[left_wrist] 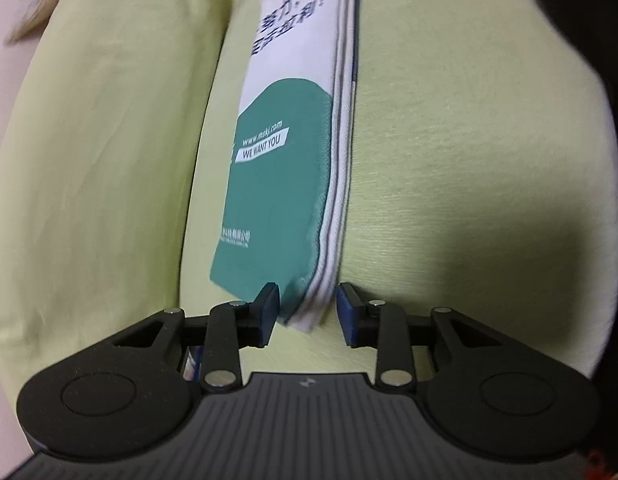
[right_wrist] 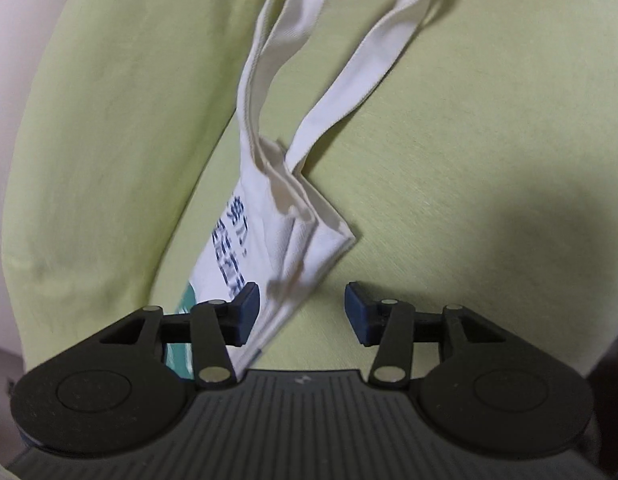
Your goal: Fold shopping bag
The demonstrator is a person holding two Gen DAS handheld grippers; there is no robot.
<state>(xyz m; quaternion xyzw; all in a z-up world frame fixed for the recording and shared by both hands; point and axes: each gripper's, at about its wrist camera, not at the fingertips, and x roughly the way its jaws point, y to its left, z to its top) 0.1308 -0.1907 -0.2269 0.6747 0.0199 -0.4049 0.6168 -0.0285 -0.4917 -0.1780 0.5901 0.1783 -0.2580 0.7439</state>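
Nearest us, our left gripper has its fingers apart around the bottom corner of the folded shopping bag — pads not pressing. Our right gripper is open too, straddling the bag's top edge; the handles trail across the green sheet.

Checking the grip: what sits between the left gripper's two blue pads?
In the left wrist view, the left gripper straddles the folded white-and-green canvas bag's corner; its pads stand clear of it.
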